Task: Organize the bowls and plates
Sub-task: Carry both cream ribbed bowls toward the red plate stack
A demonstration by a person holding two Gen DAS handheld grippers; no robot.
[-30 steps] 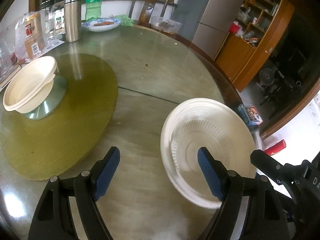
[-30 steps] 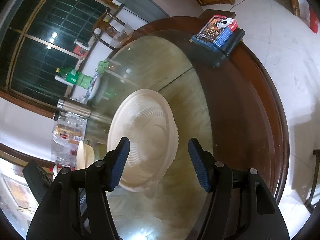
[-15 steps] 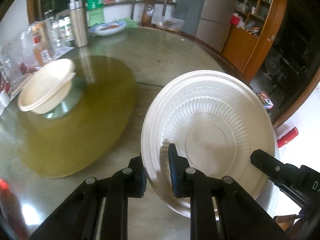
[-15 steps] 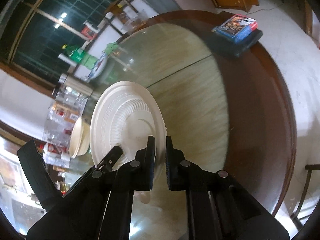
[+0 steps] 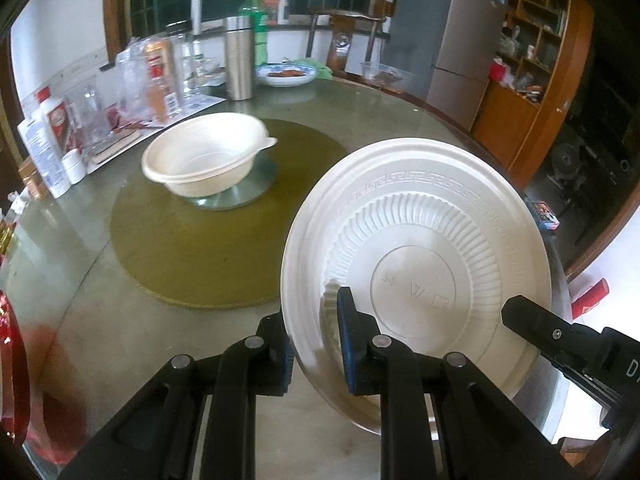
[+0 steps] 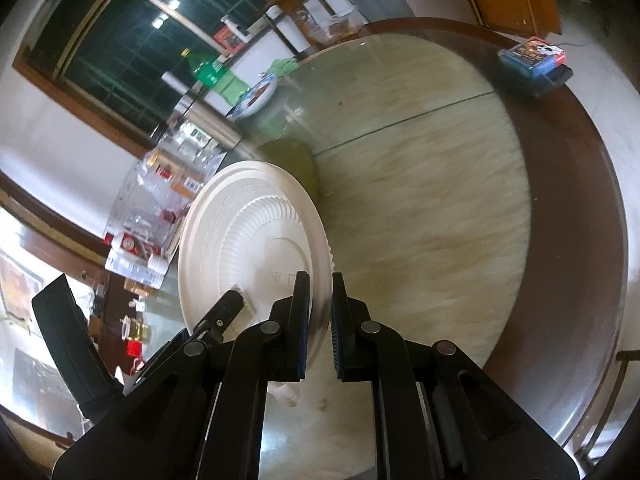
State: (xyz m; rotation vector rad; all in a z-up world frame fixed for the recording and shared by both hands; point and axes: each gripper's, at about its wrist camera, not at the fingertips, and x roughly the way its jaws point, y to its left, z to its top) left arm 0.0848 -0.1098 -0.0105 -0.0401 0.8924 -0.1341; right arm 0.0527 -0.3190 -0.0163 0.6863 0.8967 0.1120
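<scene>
Plate [image 5: 416,240] tilted up off the bench [image 5: 168,344], both grippers' fingers closed on its near rim: left gripper [image 5: 316,332] at the lower-left edge, right gripper [image 6: 320,320] at the opposite side. Bowl [image 5: 204,160] sits ahead and left on the green mat [image 5: 192,256], nearer the left hand.

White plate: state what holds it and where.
Both grippers, left and right, clamp the white plate at its near rim, tilted up off the table.
</scene>
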